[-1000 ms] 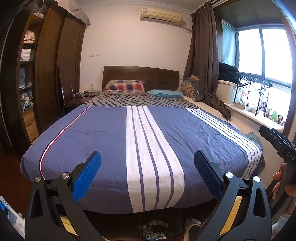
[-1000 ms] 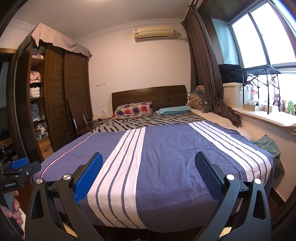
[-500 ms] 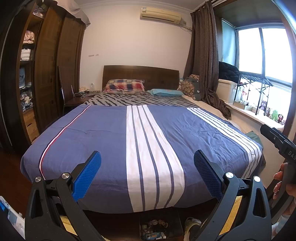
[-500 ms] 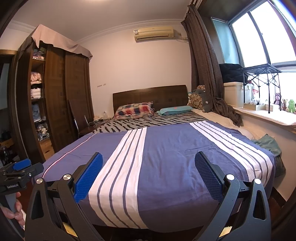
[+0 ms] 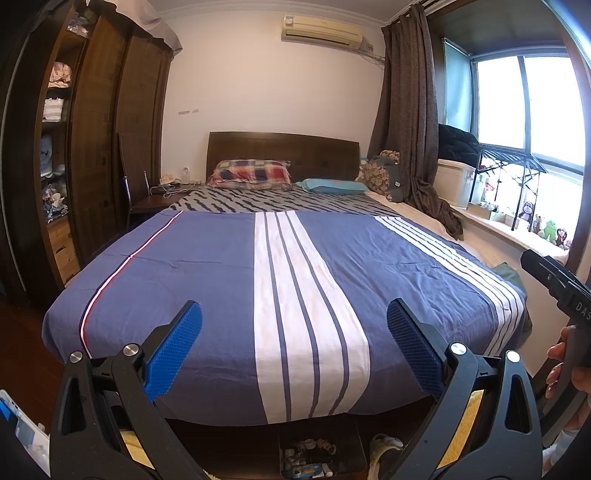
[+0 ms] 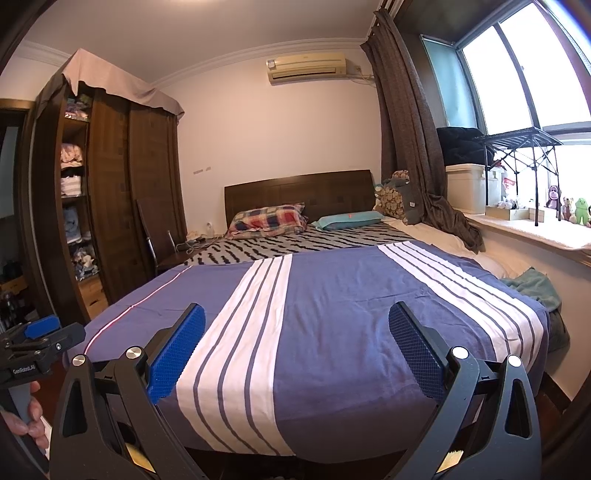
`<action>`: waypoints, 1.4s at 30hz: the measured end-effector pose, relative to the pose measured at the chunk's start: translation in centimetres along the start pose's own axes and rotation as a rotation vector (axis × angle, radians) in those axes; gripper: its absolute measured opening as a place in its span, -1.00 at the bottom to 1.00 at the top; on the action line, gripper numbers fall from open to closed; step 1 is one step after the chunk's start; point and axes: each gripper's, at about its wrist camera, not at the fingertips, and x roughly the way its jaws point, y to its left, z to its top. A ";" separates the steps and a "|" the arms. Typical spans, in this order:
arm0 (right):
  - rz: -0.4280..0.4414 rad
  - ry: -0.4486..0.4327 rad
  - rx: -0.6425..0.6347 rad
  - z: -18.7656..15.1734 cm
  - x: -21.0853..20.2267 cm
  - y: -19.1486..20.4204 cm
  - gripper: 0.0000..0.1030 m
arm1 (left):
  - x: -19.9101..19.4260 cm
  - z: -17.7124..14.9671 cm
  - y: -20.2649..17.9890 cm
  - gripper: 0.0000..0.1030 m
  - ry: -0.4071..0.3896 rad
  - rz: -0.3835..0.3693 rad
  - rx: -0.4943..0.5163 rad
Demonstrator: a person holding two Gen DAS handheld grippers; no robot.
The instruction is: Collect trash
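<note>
At the bottom of the left wrist frame, the left gripper (image 5: 294, 341) spreads its blue-padded fingers (image 5: 173, 347) wide apart with nothing between them. Below them, under the foot of the bed (image 5: 207, 280), sits a small box of clutter (image 5: 314, 459) at the lower centre, beside a shoe (image 5: 384, 452); whether any of it is trash I cannot tell. No loose trash shows on the bedcover. Likewise low in the right wrist frame, the right gripper (image 6: 296, 341) has its fingers (image 6: 177, 349) equally wide and holds nothing. Each gripper's handle, gripped by a hand (image 5: 570, 369), shows at the edge of the other's view. A plaid pillow (image 5: 249, 173) lies at the headboard in the centre, a dark wardrobe (image 5: 99, 140) fills the left, an air conditioner (image 5: 321, 31) hangs at the upper centre, and a curtain (image 5: 410, 110) and window (image 5: 524, 103) stand at the right
</note>
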 end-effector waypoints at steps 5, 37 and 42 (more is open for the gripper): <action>-0.002 0.001 0.002 0.0 0.0 0.0 0.94 | 0.0 0.0 -0.1 0.85 -0.002 0.002 0.000; 0.004 0.003 0.006 0.1 -0.1 0.2 0.94 | 0.1 -0.1 -0.2 0.85 -0.002 0.001 0.000; 0.005 0.003 0.007 0.1 -0.1 0.2 0.94 | 0.0 -0.1 -0.2 0.85 -0.001 0.000 0.000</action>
